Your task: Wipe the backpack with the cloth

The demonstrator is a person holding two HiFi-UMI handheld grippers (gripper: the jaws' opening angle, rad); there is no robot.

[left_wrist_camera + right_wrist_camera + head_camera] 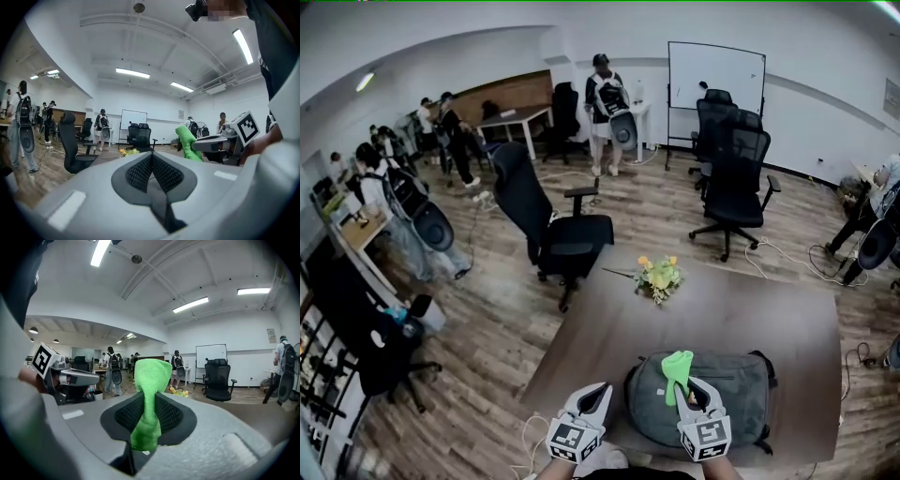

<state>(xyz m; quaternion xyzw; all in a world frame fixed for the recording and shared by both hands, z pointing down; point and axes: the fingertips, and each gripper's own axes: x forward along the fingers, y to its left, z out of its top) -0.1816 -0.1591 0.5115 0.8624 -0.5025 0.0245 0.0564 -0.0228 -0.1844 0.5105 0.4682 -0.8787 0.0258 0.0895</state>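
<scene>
A brown table [750,309] stands in an open office with a wooden floor, and people stand along the far wall. The right gripper [697,394] is clamped on the one green cloth [149,394], which sticks up out of its jaws in a bunched tuft. The left gripper [151,171] has its jaws pressed together with nothing between them. One grey backpack [741,394] lies flat at the table's near edge, under the right gripper and just right of the left one. One bunch of yellow flowers [658,277] lies farther off, and a whiteboard [715,75] stands far beyond it.
</scene>
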